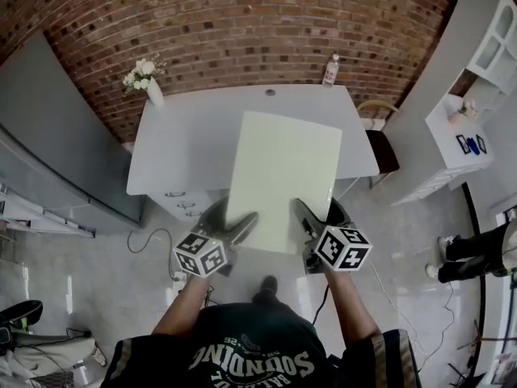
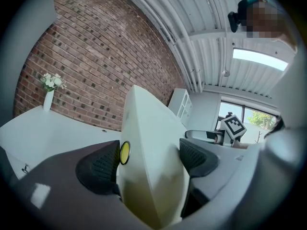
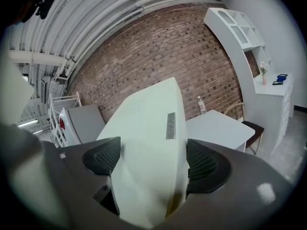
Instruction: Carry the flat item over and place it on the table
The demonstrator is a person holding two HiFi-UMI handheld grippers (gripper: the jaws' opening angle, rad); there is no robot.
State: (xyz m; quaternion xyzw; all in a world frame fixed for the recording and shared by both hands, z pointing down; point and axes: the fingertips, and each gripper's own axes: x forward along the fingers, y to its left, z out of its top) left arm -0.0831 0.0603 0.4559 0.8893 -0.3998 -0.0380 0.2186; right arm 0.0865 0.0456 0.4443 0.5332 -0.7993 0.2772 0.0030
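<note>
A pale green flat board [image 1: 281, 178] is held level in the air, its far half over the near edge of the white table [image 1: 186, 136]. My left gripper [image 1: 242, 226] is shut on the board's near left edge, and my right gripper [image 1: 305, 225] is shut on its near right edge. In the left gripper view the board [image 2: 151, 162] fills the gap between the black pads [image 2: 100, 166]. The right gripper view shows the same board [image 3: 148, 157] clamped between both pads [image 3: 204, 164], with the table [image 3: 218, 126] beyond.
A white vase of flowers [image 1: 148, 83] stands at the table's far left corner and a plastic bottle [image 1: 330, 69] at its far right. A chair [image 1: 380, 148] sits at the table's right end. White shelving [image 1: 472, 111] lines the right wall; a grey cabinet [image 1: 56, 136] stands left.
</note>
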